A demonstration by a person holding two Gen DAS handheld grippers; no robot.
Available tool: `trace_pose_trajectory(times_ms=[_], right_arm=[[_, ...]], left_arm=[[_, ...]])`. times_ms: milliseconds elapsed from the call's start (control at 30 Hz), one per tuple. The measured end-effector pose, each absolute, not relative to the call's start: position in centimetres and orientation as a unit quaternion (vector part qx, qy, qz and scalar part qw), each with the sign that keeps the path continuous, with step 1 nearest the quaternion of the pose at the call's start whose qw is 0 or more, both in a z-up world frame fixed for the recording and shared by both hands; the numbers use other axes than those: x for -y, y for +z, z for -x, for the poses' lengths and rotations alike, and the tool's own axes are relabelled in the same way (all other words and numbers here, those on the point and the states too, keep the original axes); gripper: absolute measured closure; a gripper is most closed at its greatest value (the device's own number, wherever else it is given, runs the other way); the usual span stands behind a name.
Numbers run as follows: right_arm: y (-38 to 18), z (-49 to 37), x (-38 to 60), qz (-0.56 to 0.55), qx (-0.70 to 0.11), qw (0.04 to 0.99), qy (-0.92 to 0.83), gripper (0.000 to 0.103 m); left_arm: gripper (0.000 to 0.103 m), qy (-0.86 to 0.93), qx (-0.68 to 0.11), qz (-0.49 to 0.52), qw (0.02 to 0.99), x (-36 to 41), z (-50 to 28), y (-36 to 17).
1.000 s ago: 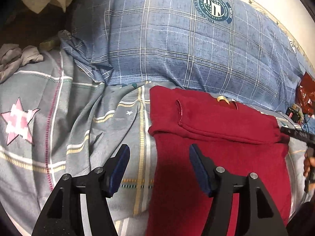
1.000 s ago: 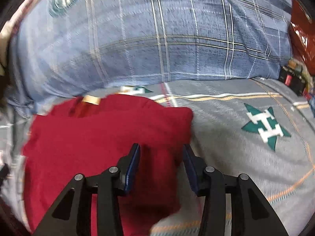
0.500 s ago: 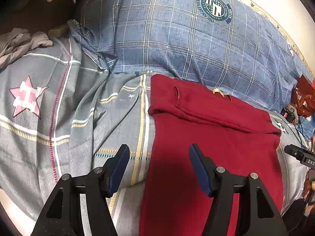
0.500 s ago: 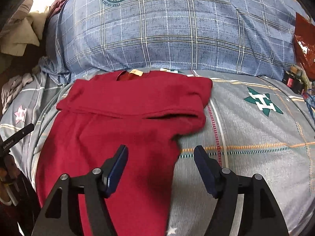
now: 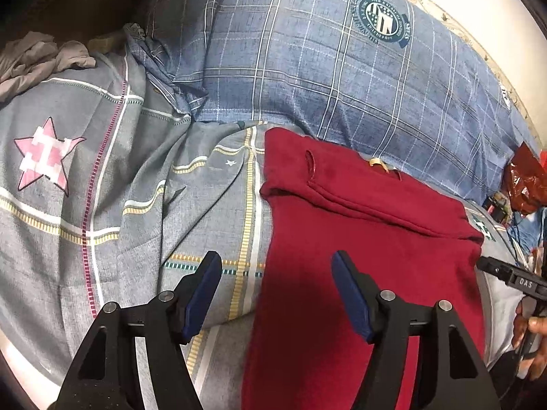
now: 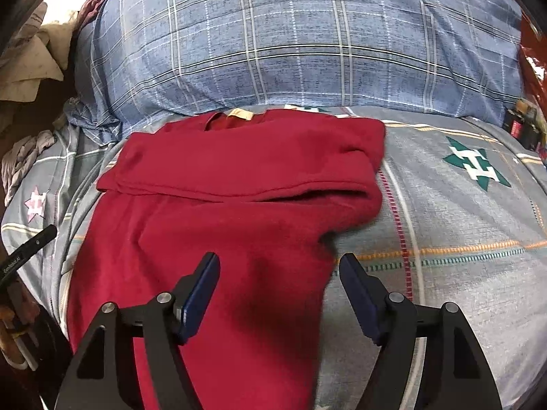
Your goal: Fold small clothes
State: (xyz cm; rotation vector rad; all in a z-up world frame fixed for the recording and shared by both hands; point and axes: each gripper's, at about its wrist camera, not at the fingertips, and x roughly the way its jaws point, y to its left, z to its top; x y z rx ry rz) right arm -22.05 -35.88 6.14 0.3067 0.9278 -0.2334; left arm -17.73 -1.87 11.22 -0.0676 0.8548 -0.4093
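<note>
A dark red shirt (image 5: 369,239) lies flat on the grey bedsheet (image 5: 102,205), collar end toward the pillow, with both sleeves folded across the upper part. It also shows in the right wrist view (image 6: 239,205). My left gripper (image 5: 275,290) is open and empty, held above the shirt's left edge. My right gripper (image 6: 280,290) is open and empty, held above the shirt's right edge. The tip of the right gripper (image 5: 512,276) shows at the right of the left wrist view.
A large blue plaid pillow (image 5: 324,68) lies behind the shirt, also in the right wrist view (image 6: 307,41). Crumpled grey cloth (image 5: 37,58) sits at the far left. A red plastic bag (image 5: 524,181) and small items lie at the far right.
Both grippers have drawn back from the shirt toward its lower part. The right gripper's jaws have opened wider. The shirt lies as before with sleeves folded.
</note>
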Motion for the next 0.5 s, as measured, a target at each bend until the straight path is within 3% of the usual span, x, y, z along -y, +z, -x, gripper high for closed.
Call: trace_pose_trajectory(times_ms=[500], right_arm=[[6.4, 22.0, 32.6, -0.146, -0.442, 0.881, -0.086, 0.023]], left_arm=[[0.034, -0.218, -0.408, 0.056, 0.885, 0.9, 18.8, 9.6]])
